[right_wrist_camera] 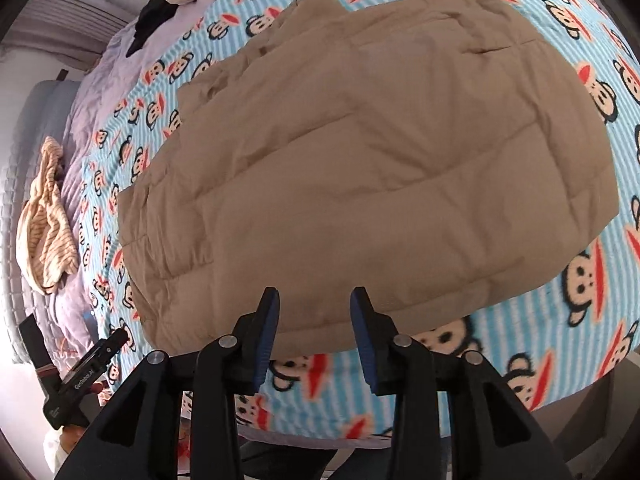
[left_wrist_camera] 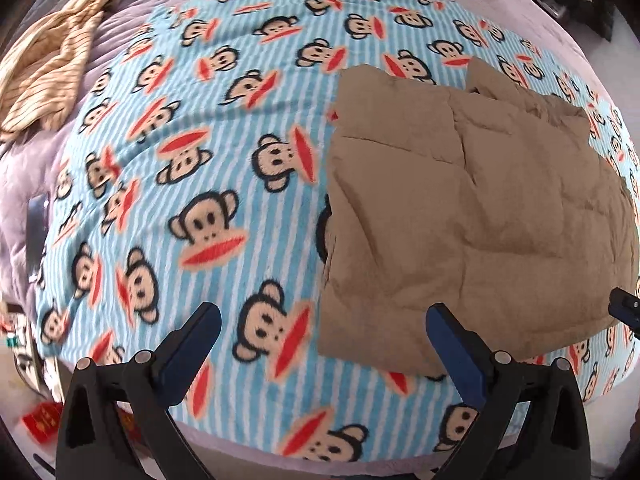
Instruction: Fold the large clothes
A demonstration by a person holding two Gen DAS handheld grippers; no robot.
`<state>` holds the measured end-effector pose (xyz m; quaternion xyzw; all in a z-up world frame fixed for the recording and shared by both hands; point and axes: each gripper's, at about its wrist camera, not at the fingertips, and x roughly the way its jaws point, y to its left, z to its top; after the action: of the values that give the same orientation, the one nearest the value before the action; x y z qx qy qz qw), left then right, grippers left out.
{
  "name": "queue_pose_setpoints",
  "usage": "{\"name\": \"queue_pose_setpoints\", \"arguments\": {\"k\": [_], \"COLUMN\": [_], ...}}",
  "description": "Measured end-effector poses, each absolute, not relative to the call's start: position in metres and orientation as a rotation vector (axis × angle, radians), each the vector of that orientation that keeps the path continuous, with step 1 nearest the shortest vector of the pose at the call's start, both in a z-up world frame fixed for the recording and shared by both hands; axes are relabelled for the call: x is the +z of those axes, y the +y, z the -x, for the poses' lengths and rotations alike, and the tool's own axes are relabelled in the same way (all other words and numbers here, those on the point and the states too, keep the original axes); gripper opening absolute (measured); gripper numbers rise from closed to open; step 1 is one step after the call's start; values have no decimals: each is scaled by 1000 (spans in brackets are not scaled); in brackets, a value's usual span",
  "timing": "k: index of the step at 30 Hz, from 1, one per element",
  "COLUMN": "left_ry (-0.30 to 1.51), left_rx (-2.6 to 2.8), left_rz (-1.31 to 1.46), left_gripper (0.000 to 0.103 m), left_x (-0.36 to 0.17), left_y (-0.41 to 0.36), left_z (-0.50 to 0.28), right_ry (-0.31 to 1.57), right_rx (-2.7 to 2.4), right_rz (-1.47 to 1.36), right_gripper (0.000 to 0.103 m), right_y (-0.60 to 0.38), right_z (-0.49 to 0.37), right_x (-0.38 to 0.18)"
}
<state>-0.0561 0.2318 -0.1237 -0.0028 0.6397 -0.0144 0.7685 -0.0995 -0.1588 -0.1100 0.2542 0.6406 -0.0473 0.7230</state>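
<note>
Tan padded jacket [right_wrist_camera: 360,168] lies folded on a monkey-print blanket [left_wrist_camera: 192,184]; striped garment [left_wrist_camera: 52,68] lies well apart. Left gripper [left_wrist_camera: 324,320] gapes wide, right gripper [right_wrist_camera: 314,300] narrower, both empty.

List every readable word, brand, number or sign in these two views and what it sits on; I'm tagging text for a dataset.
"GenRobot.AI": white print along the black body of the left gripper, seen at the lower left of the right wrist view.
Red packets on the floor in the left wrist view carry gold marks, too blurred to read.
The brown padded jacket and the monkey-print blanket show no lettering.
</note>
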Motion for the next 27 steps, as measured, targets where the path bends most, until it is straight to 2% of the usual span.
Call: {"name": "queue_pose_setpoints", "arguments": {"k": [6,8,10,12,18,27], "left_ry": [1422,1440,1450,1455,1454,1509], "left_rx": [-76,-96,-115,-126,-142,-499], "left_rz": [6,7,13,16,76,396], "left_gripper": [103,103,103,103,103,103], "left_x": [-139,-145,-150,-154,-165,-200], "left_y": [236,237,238,238,252,273], "left_z": [40,34,30,25,5,-30], "right_ry": [1463,1475,1484,1490,1517,1539], "right_rx": [-129,-131,-130,-121,-132,-163], "right_rz": [-552,-548,-541,-535,-505,-486], "right_gripper": [42,52,70,78,79,79], "right_y": [-138,-130,-121,-112,-100,-99], "right_z": [89,84,78,72,65,65], "right_x": [-123,-128,-132,-135,-143,-147]}}
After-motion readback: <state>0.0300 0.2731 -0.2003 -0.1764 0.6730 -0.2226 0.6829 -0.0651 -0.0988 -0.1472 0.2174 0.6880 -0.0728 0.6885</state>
